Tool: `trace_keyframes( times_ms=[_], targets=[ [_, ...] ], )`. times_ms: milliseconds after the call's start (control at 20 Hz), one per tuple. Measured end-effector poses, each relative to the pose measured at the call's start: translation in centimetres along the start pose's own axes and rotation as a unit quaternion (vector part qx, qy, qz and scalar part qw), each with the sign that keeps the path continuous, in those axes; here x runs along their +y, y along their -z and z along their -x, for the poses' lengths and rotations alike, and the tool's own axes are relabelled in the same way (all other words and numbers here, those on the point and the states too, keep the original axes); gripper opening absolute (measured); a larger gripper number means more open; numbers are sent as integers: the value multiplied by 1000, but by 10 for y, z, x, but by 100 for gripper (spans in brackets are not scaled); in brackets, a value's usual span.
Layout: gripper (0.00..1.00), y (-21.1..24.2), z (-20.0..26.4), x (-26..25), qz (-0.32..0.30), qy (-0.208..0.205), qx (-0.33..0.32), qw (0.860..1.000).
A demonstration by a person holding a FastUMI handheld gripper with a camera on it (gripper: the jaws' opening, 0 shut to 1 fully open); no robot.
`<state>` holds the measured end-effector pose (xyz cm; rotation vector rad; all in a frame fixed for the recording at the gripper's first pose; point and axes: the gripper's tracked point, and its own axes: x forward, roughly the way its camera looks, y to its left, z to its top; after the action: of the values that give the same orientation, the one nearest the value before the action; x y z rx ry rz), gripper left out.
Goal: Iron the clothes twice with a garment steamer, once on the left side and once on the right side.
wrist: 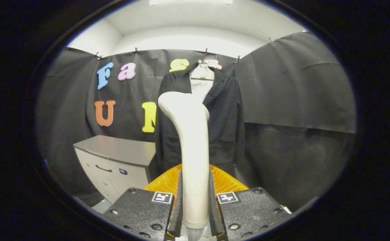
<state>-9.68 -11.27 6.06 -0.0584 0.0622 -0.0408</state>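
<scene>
Fingers pinch the handle of the garment steamer, one finger pressed on each side of it, low on the shaft. Steamer stands upright between them, cream-white, shaft rising straight, head curving over toward the left at the top. Steamer head sits in front of the dark jacket, overlapping its left half; contact between them cannot be told. Jacket hangs on a pale mannequin bust against the black booth wall, open at the front, light shirt showing at the collar. Orange ribbed object lies just beyond the fingers, behind the steamer shaft, below the jacket hem. Grey cabinet with a drawer handle stands left of the jacket, near it, top surface bare. White ceiling above the wall cloth.
</scene>
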Motion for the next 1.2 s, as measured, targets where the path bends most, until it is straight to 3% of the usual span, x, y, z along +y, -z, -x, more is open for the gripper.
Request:
trace_keyframes(
  times_ms=[300, 650, 1200],
  targets=[
    [35, -16, 53, -21, 8, -68, -37, 997],
    [35, 9, 95, -33, -5, -116, -20, 993],
    [35, 32, 104, -46, -28, -87, 8, 996]
  ],
)
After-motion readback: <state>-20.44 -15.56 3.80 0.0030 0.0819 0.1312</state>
